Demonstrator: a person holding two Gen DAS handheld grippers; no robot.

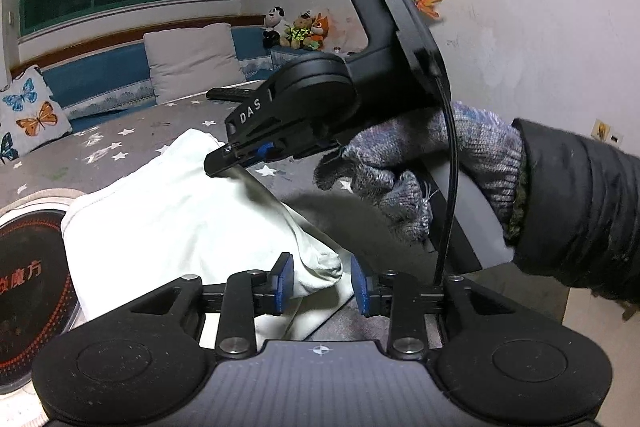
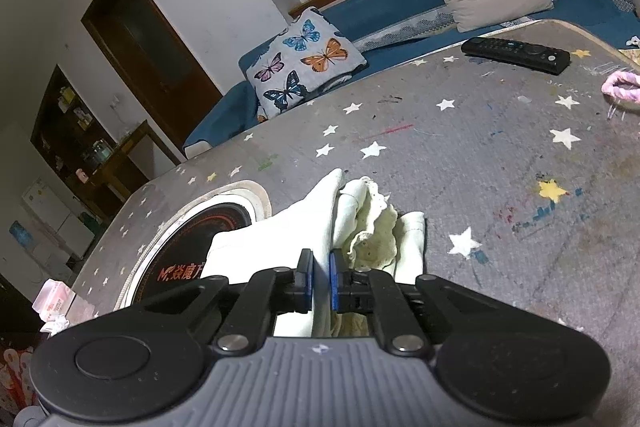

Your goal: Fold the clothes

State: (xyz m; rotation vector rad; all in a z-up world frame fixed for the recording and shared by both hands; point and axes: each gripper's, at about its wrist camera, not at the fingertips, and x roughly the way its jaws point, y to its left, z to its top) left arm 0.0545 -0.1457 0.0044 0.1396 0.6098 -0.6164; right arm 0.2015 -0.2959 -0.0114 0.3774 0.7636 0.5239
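Note:
A white garment (image 1: pixel 172 223) lies on the grey star-print table (image 1: pixel 140 131). My left gripper (image 1: pixel 322 283) is open, its blue pads on either side of a bunched corner of the garment (image 1: pixel 320 267), apart from it. My right gripper (image 1: pixel 240 157), held by a gloved hand (image 1: pixel 404 163), is shut on the garment's upper edge and lifts it. In the right wrist view the right gripper (image 2: pixel 320 281) pinches a fold of the white garment (image 2: pixel 324 223), with a lace-trimmed part (image 2: pixel 374 231) bunched beside it.
A round black induction plate (image 1: pixel 28 279) with red print sits at the table's left, partly under the garment; it also shows in the right wrist view (image 2: pixel 192 251). A black remote (image 2: pixel 516 54) and a pink cord (image 2: pixel 622 87) lie at the far side. Pillows (image 2: pixel 304 63) on a blue bench behind.

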